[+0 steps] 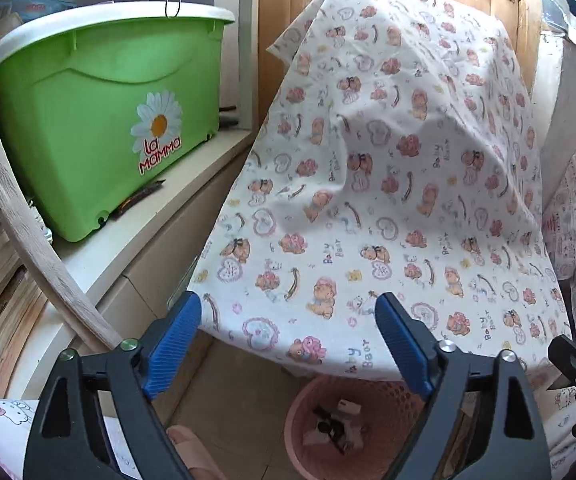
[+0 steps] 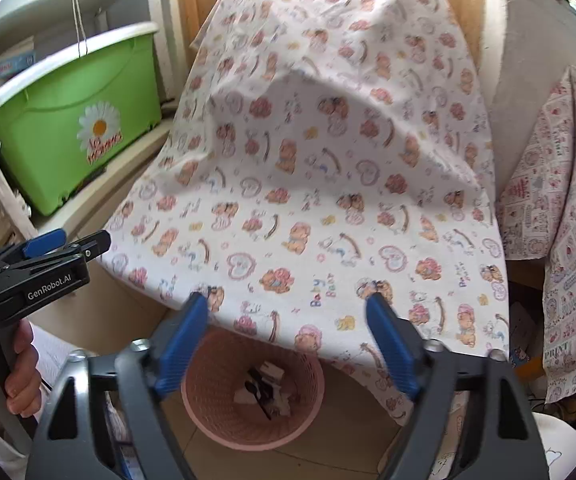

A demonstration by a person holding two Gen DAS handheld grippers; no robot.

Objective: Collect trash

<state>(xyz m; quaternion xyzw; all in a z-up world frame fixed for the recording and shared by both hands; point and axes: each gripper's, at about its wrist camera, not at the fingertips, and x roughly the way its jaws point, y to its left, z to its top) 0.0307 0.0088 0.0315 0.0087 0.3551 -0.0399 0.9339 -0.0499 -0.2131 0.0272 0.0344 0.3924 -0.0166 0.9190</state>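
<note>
A pink woven waste basket (image 1: 307, 412) stands on the floor below both grippers, its far side tucked under a hanging cloth. In it lie scraps of trash (image 1: 335, 420), some white and some dark. My left gripper (image 1: 288, 308) hangs above the basket, open, with nothing between its blue pads. From the right wrist view the same basket (image 2: 216, 412) and trash (image 2: 266, 388) are visible. My right gripper (image 2: 286, 304) is above them, open and empty. A hand (image 2: 20, 360) holds the left gripper at the left edge of that view.
A white cloth with a bear print (image 1: 387, 160) drapes over something tall behind the basket. To the left, a green lidded box (image 1: 100, 120) sits on a pale shelf (image 1: 160, 208). Another printed cloth (image 2: 567, 220) hangs on the right. Stacked papers fill the far left.
</note>
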